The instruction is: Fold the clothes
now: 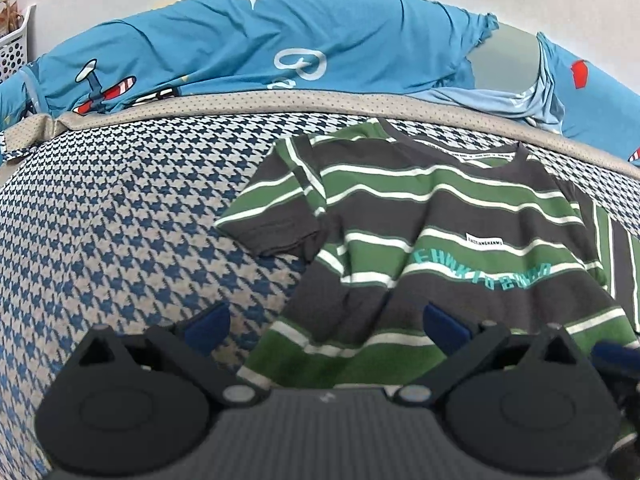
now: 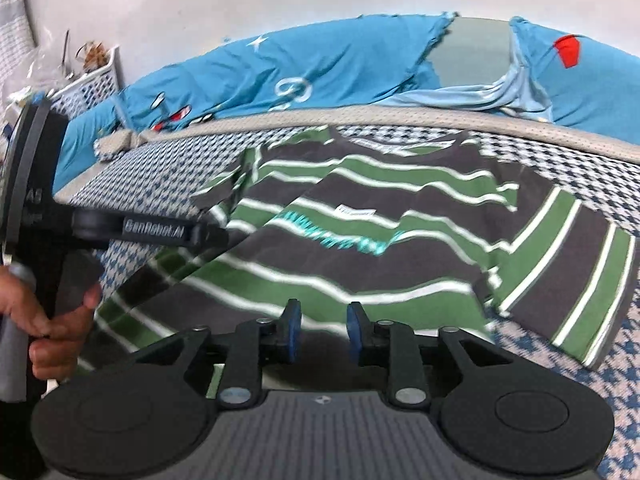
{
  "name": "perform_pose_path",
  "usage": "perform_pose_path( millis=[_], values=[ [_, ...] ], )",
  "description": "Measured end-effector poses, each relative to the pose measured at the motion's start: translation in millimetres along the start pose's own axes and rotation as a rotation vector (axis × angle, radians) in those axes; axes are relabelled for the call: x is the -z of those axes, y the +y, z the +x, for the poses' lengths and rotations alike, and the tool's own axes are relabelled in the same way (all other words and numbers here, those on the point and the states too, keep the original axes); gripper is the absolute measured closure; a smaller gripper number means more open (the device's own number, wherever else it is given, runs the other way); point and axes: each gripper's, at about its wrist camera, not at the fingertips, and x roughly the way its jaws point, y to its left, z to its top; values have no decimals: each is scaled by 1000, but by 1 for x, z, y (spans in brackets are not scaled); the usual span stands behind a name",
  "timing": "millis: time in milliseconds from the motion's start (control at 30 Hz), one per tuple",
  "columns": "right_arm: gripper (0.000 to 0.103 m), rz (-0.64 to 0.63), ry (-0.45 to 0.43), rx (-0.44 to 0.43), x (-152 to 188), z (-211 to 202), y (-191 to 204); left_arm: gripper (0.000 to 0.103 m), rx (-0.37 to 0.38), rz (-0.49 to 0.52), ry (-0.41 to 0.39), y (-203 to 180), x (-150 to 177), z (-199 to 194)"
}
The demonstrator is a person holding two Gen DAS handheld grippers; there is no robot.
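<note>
A green, dark grey and white striped T-shirt (image 1: 440, 216) lies spread front-up on the houndstooth bed cover, collar toward the far side; it also shows in the right wrist view (image 2: 360, 216). Its sleeves stick out to either side. My left gripper (image 1: 326, 324) is open wide, its blue-padded fingers straddling the shirt's lower left hem just above the cloth. My right gripper (image 2: 320, 330) is open with a narrower gap, over the shirt's near hem, holding nothing. The left gripper's body and the hand holding it (image 2: 52, 312) show at the left of the right wrist view.
The blue-and-grey houndstooth cover (image 1: 120, 220) fills the near bed. A blue cartoon-print quilt (image 1: 260, 40) is bunched along the far edge by the white wall. A white perforated basket (image 1: 14, 46) stands at far left.
</note>
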Motion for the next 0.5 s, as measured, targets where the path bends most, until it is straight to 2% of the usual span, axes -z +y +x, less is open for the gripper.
perform_pose_path(
  millis=[133, 267, 500],
  values=[
    [72, 58, -32, 57, -10, -4, -28, 0, -6, 2, 5, -3, -1, 6],
    [72, 126, -50, 176, -16, -9, -66, 0, -13, 12, 12, -6, 0, 9],
    [72, 246, -47, 295, -16, -18, -126, 0, -4, -1, 17, 0, 1, 8]
  ],
)
